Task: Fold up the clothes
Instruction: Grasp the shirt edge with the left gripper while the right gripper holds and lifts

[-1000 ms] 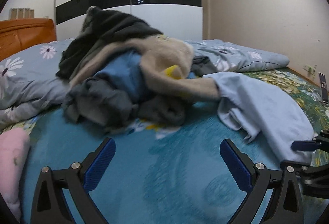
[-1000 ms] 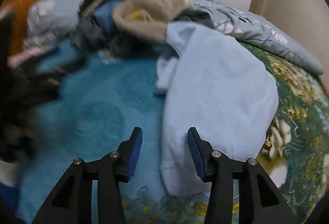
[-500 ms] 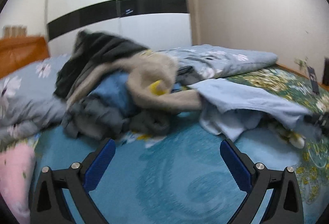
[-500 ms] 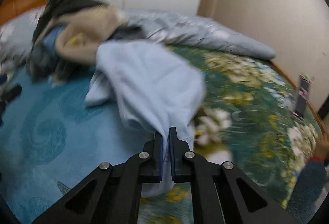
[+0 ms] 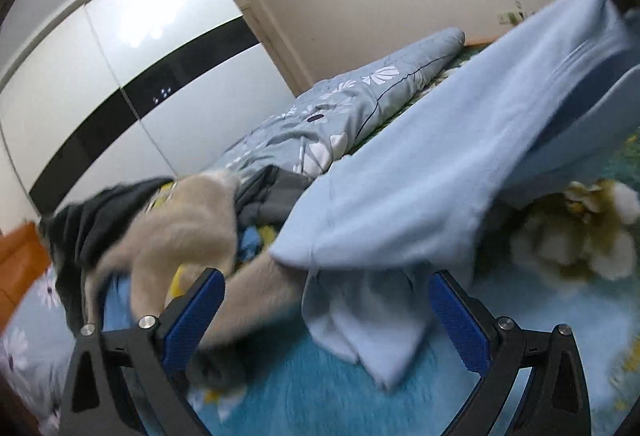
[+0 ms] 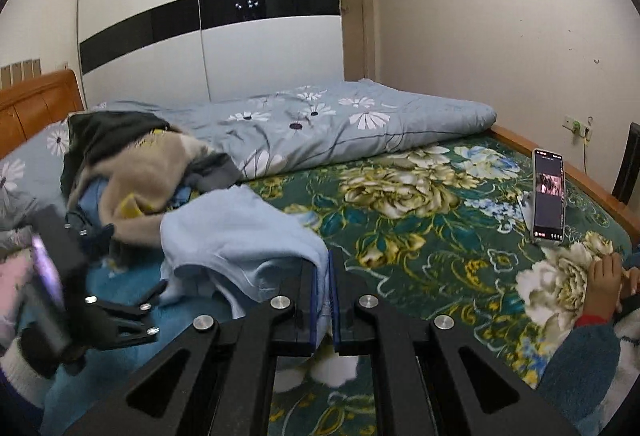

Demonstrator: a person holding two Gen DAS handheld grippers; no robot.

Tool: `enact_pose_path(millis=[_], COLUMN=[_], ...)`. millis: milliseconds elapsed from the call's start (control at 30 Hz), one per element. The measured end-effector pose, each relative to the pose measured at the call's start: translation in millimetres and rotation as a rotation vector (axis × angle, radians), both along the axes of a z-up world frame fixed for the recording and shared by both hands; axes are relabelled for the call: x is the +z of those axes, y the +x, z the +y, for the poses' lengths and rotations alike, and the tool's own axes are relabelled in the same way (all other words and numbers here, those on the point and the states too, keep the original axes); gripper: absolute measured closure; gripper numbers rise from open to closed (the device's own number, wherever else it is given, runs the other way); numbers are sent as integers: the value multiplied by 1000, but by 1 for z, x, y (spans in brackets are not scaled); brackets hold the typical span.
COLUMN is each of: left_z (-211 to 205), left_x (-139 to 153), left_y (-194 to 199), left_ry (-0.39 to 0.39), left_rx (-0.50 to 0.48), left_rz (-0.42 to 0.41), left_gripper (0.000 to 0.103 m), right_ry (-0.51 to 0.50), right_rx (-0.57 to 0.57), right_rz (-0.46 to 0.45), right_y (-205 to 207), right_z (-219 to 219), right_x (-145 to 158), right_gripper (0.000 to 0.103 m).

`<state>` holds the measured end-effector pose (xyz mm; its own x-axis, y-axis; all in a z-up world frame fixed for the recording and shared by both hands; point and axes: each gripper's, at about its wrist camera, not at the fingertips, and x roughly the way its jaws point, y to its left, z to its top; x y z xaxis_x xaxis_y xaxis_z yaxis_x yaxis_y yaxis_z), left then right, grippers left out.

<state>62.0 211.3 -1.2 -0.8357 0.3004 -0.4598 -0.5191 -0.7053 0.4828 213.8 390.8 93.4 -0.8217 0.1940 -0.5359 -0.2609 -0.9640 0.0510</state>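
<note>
A light blue garment [image 6: 236,240] lies stretched across the bed, one edge pinched between the blue pads of my right gripper [image 6: 324,300], which is shut on it and holds that edge above the bedspread. In the left wrist view the same light blue garment [image 5: 432,172] rises in a slope toward the upper right, its lower flap hanging between the wide-apart fingers of my left gripper [image 5: 326,320], which is open and touches nothing. The left gripper [image 6: 120,320] shows blurred at the left of the right wrist view. Behind lies a pile of clothes [image 6: 136,172] with a beige sweater [image 5: 184,232] on top.
A folded floral quilt [image 6: 340,124] lies along the far side of the bed. A phone [image 6: 548,196] stands propped at the right, near the wooden bed edge. A person's hand [image 6: 604,284] rests on the green floral bedspread [image 6: 420,220]. A wardrobe stands behind.
My right gripper closed on the blue garment's edge and lifted it, dragging it rightward. My left gripper rolled and swung toward the garment's hanging end, staying open.
</note>
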Motion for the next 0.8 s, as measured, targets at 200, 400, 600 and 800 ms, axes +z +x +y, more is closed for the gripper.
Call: enact_pose_path(millis=[200,400,600,800], left_z=[17,22,4,-31], left_x=[7,26,74,166], left_y=[-24,-33,-28,4], left_ry=[6,109,268,382], left_rx=[-24,-37,21,52], left_rz=[24,-75,-40,115], left_gripper=[24,92,98,98], right_ry=[-3,-3,63,147], right_rx=[4,14,31,21], right_rz=[-2,1,39,145], right_y=[-6,-11,-7,6], right_z=[15,21,6,-9], right_x=[-1,6,38,104], right_gripper=[98,98,98,98])
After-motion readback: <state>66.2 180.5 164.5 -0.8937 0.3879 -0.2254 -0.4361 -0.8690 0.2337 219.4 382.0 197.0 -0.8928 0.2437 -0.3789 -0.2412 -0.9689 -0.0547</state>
